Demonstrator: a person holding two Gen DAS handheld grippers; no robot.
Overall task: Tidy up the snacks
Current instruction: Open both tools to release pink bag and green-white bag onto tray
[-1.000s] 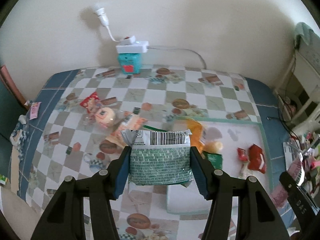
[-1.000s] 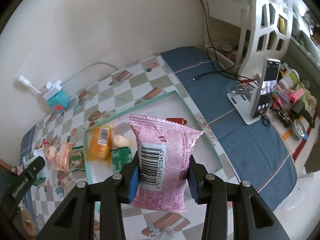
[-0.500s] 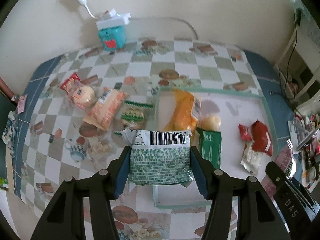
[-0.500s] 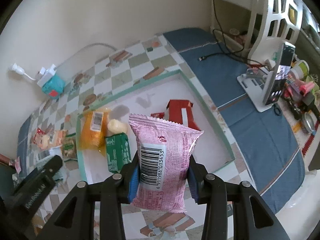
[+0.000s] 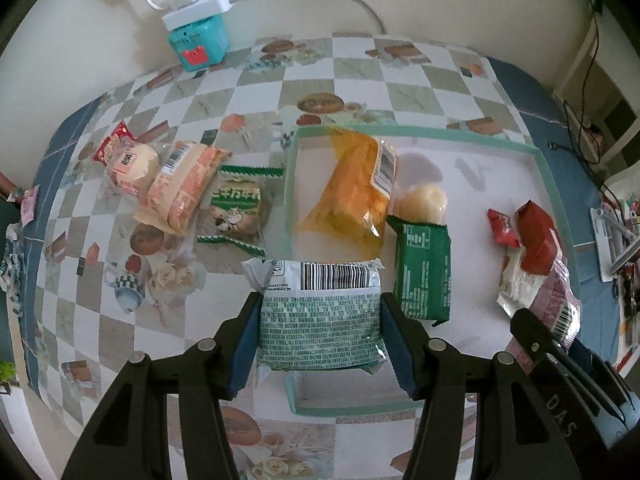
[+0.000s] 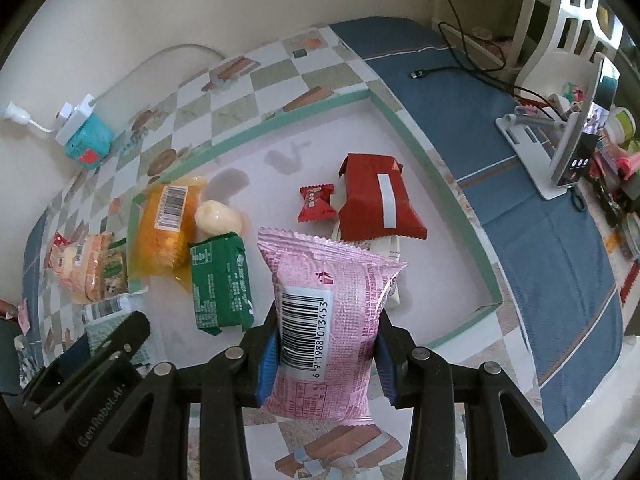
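The green-white packet [image 5: 320, 320] is pinched in my left hand-held gripper [image 5: 320, 336], the pink packet [image 6: 332, 320] in my right hand-held gripper [image 6: 326, 356]; both hang over the near part of the tray [image 5: 546, 176]. I should lower each onto bare tray floor, beside the green bar [image 5: 424, 272], then release gently.

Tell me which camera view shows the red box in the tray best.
The right wrist view: the red box lies unobstructed, its whole top face and white strip visible inside the tray. In the left wrist view the box sits small and distorted near the frame's right edge.
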